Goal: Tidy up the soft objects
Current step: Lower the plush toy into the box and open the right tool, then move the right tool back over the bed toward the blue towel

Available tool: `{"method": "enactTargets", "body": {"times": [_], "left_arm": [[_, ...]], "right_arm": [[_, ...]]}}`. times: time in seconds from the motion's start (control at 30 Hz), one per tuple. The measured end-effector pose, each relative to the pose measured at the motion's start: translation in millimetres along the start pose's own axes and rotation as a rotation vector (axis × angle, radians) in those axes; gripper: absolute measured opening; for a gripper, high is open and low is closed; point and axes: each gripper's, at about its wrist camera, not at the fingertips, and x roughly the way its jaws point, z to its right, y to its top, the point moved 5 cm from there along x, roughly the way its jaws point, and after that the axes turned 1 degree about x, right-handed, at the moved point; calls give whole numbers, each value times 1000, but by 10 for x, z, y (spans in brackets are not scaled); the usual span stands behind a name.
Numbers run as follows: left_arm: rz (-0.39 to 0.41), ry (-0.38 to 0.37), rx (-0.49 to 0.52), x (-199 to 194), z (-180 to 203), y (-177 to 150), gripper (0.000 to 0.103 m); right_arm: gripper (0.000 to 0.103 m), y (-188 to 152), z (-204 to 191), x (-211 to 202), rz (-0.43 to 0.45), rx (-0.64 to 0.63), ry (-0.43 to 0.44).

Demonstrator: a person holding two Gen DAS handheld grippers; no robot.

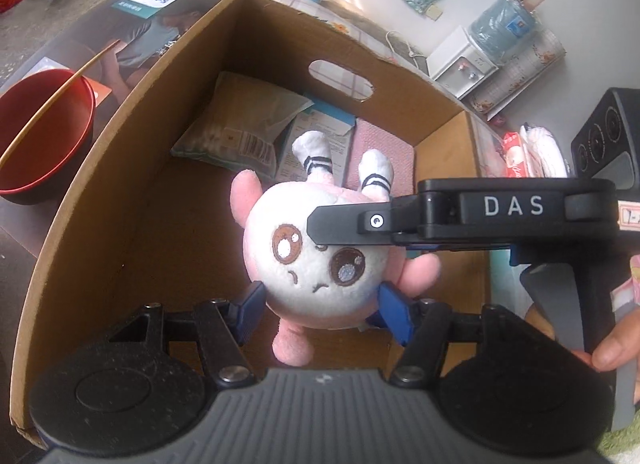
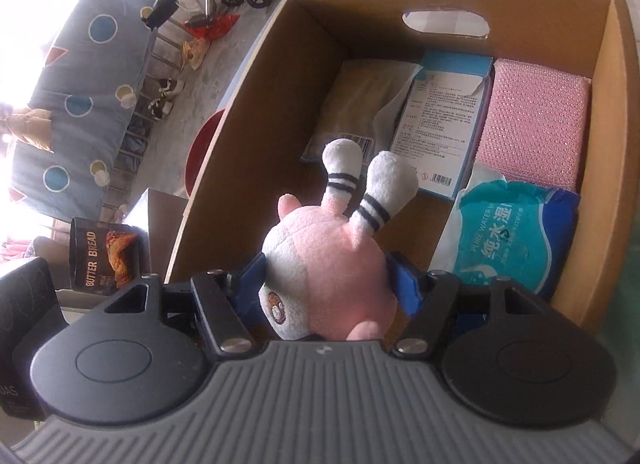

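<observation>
Left wrist view has the pink and white plush toy (image 1: 316, 256) hanging upside down over the open cardboard box (image 1: 132, 192), and both tools are on it! The left gripper (image 1: 324, 312) has its blue pads (image 1: 394, 314) pressed into the round head, while the right gripper (image 1: 320, 224) reaches across from the side, one black finger lying over the face. From the right wrist view, the right gripper (image 2: 324, 284) clenches the soft body between its own pads, striped ears pointing at the box floor. Inside already: a pink sponge (image 2: 536, 124), a wet wipes pack (image 2: 516, 236), a blue and white carton (image 2: 444, 120) and a pale pouch (image 2: 360, 104). Bare cardboard shows near the left wall, so that looks like the landing spot. Best play, I'd say: lower it into that gap, one gripper letting go first, without dragging the wipes.
</observation>
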Motion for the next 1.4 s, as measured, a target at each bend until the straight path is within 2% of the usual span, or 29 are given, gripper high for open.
{"method": "enactTargets", "body": {"times": [0.17,0.23,0.4,0.57,0.63,0.8,1.07,1.17,1.4], "left_arm": [[-69,41,-21,339,-123,91,63],[-86,32,-37,430,-134,134,66],[-70,37,2,384,-53,183,67],[-63,40,13,381,6,173,68],[-68,36,-4,365,-5,164,68],[-62,47,-30,291,-29,146,77],[26,44,17,31,93,78,80],[63,49,54,-89,195,37,80],[120,-6,120,-289,553,-33,81]], "right_arm": [[68,189,127,415,-71,-31,-71],[70,224,148,484,-83,-31,-76],[71,299,112,393,-38,-73,-122],[72,369,101,237,18,-85,-127],[74,367,113,163,44,-80,-140],[76,258,94,-97,126,-68,-120],[77,-67,143,-644,309,-8,6],[77,-238,175,-882,386,-5,9],[78,-615,430,-1300,503,37,-34]]}}
